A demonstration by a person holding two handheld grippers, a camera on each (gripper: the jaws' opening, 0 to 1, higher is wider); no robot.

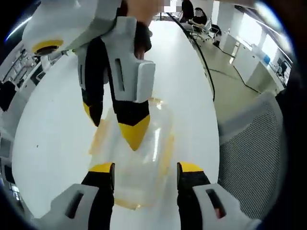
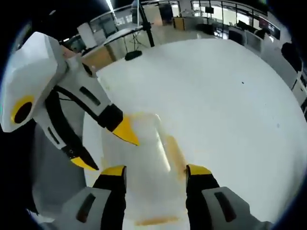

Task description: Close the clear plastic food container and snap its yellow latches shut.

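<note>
Two tools are hovering over the clear container (image 1: 136,158) sitting on the white table (image 1: 53,124). The left tool (image 1: 145,168) and right tool (image 2: 156,170) are both gaping, gripping nothing. Pressing squarely on each yellow latch (image 2: 175,153) would likely seat it; lid closure is hard to judge through glare.

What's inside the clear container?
Nothing visible through the lid of the clear container except the white table. The right claw and left claw cover parts of it.
</note>
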